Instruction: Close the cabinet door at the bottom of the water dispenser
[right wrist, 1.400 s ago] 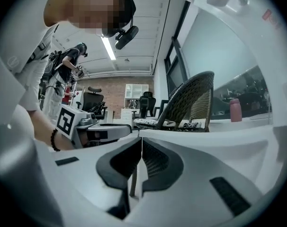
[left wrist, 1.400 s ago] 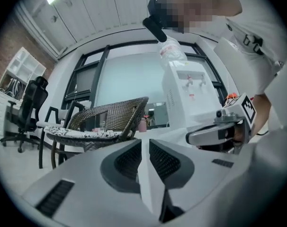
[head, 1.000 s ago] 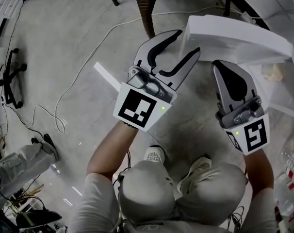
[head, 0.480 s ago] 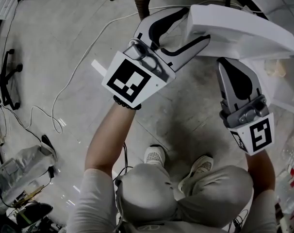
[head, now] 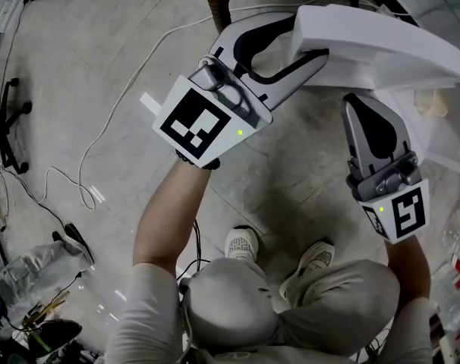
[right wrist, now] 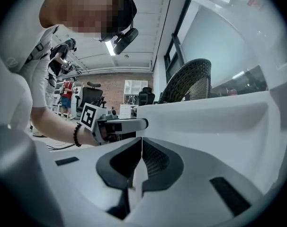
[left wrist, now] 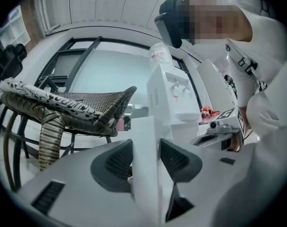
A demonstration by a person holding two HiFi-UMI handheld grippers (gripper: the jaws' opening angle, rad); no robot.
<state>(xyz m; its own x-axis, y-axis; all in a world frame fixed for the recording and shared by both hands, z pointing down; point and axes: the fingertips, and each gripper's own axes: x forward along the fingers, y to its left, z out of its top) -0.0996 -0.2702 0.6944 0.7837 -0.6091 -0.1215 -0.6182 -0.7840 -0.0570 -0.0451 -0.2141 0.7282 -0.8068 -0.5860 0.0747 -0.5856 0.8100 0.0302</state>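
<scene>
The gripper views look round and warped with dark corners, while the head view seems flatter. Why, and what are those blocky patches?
Left gripper view: a wide-angle lens bows the window frame, corners go black. Right gripper view: same bulge curves the cabinet door. Both: mosaic added afterwards over faces. Head view: milder bend, even light on the floor.

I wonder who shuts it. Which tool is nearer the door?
Left. The left tool has the edge of the door between its jaws, which have just been closing. The right tool, shut, sits close beside the door.
</scene>
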